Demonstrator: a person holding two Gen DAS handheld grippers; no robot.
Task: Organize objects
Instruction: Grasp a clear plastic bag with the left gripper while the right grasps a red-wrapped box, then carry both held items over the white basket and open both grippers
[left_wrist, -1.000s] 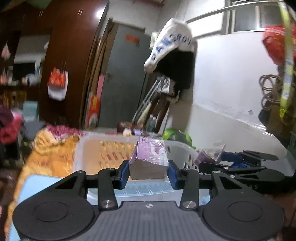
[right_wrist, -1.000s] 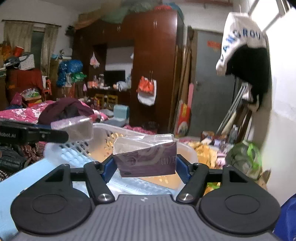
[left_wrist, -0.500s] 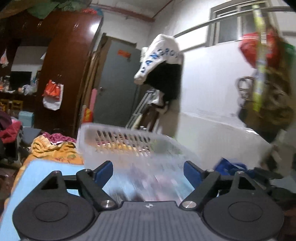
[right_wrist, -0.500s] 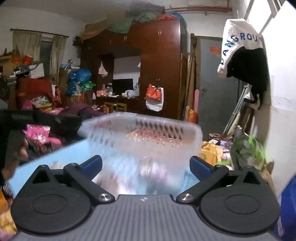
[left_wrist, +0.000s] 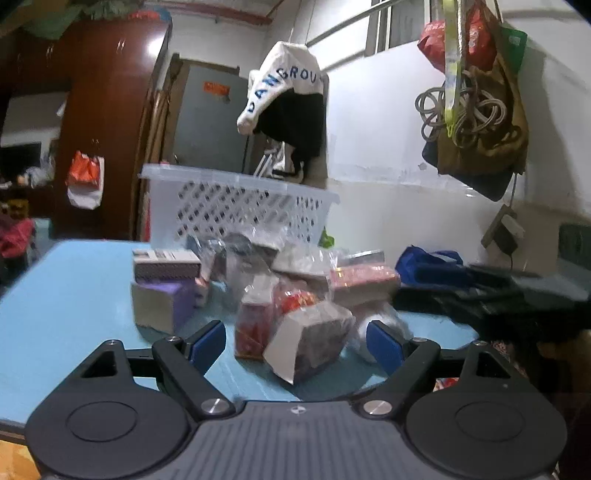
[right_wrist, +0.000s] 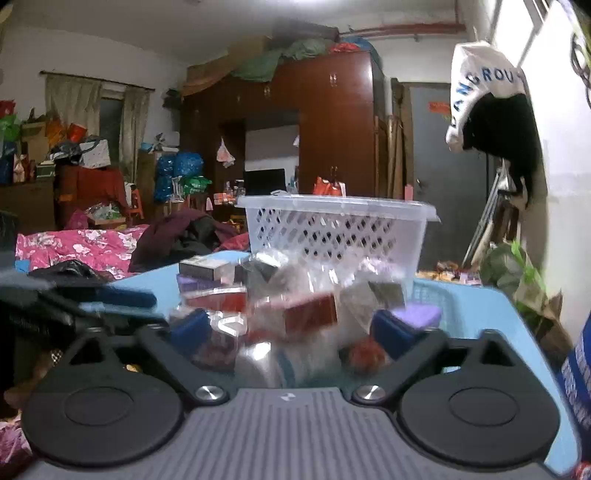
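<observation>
- Left gripper (left_wrist: 295, 341): jaws wide, nothing pinched. A wrapped box (left_wrist: 310, 341) lies tilted in the gap on the blue table (left_wrist: 66, 295), clear of both pads.
- Right gripper (right_wrist: 291, 330): jaws have just been closing from their widest, yet the pads are still apart. Crinkled clear wrapping and a red box (right_wrist: 310, 314) sit between them — too blurred to tell if anything touches.
- Mid-field: the rest of the pile, a purple box (left_wrist: 162, 304) with a flat grey box (left_wrist: 166, 264) on top, more bagged packets beside it, all bunched together.
- Far: white basket (left_wrist: 240, 206) at the table's back edge, just behind the pile; likely the drop target.
- To do the pick well: settle each gripper before closing — there's motion blur in both views.
- Square the left pads to the box's flat sides, not its corner.
- Grip the box, not loose film, which would probably slip.
</observation>
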